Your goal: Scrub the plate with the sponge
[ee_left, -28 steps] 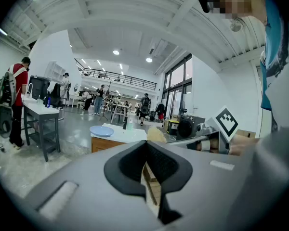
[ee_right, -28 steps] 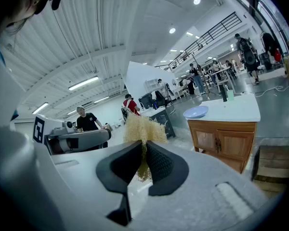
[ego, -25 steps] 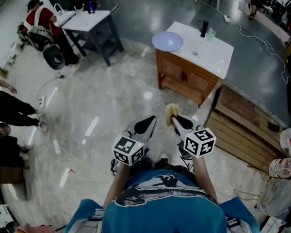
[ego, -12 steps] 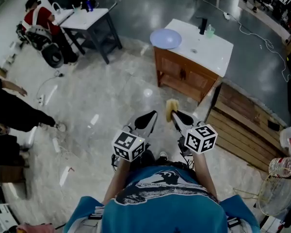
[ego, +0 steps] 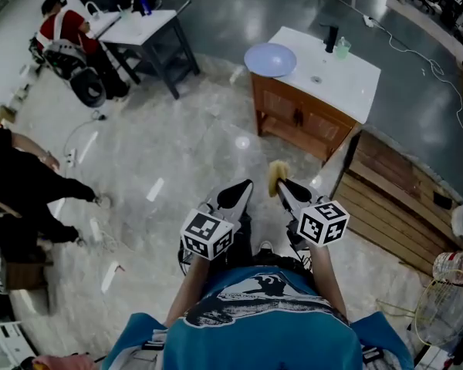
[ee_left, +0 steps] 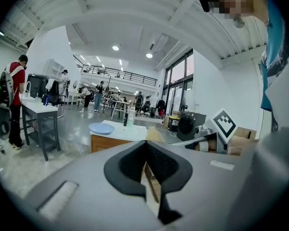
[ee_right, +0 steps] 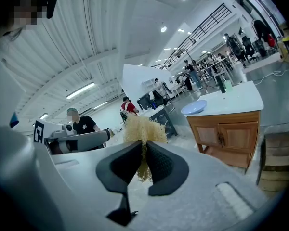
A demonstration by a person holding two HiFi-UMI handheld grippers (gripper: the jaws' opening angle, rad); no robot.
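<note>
Jutting forward, seemingly lengthwise: sponge (ee_right: 142,129)

Wooden cabinet (ego: 297,118) with two doors stands on a pale marble floor (ego: 162,145). Its white tabletop (ego: 347,83) carries a black tap (ego: 331,38) and, just beside it, a small green container (ego: 341,48). Right of the cabinet: stacked wooden pallets (ego: 393,195). Upper left: dark-legged table (ego: 150,37), with a person in a red top (ego: 65,29) next to it. Left edge: a person in black (ego: 19,187). White cable (ego: 417,52) trails over the grey floor behind.
</note>
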